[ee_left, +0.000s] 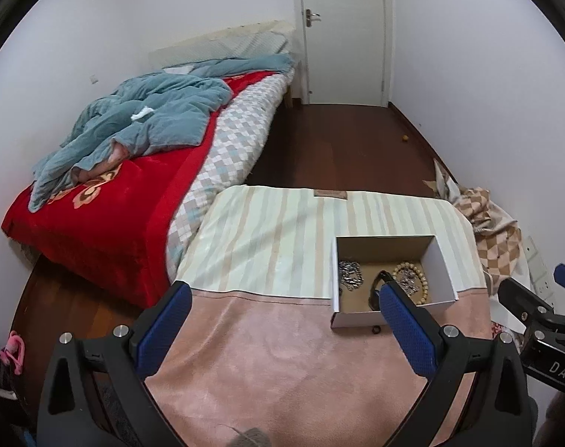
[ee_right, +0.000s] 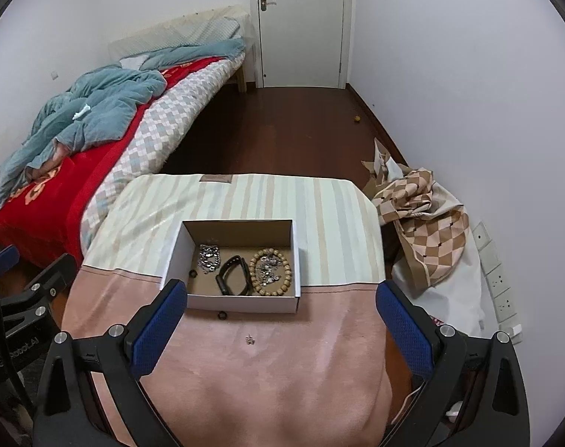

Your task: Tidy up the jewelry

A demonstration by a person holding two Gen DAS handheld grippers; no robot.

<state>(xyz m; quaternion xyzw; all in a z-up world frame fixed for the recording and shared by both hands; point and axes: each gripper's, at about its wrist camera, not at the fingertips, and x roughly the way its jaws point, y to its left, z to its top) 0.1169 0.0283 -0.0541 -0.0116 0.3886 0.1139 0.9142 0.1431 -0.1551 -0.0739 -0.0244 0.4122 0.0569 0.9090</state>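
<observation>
Nearest the lens, pink cloth (ee_right: 267,365) covers the near half of the desk (ee_right: 319,201), and a tiny metal charm (ee_right: 249,339) lies loose on it, out in front of the box. Right tool (ee_right: 278,298) hangs over that near edge, blue pads spread wide, nothing between them. Left tool (ee_left: 282,300) is the same story: fingers far apart, empty, its right finger crossing in front of the box's near wall in its own view.

The box (ee_right: 241,303) sits mid-desk, straddling the seam where pink meets the striped cloth (ee_right: 319,201), lid off. Inside, a silver chain (ee_right: 208,259) lies bunched at the left, a black band (ee_right: 234,275) in the middle, a wooden bead bracelet (ee_right: 270,272) at the right with more silver metal piled inside its ring. A small dark ring (ee_right: 193,273) lies on the box floor near the chain. Another black ring (ee_right: 221,315) rests on the pink cloth, just outside the box's near wall.

Off the desk's left edge, a bed (ee_right: 51,201); off the right edge, a checked cloth (ee_right: 424,219) heaped on the floor.
</observation>
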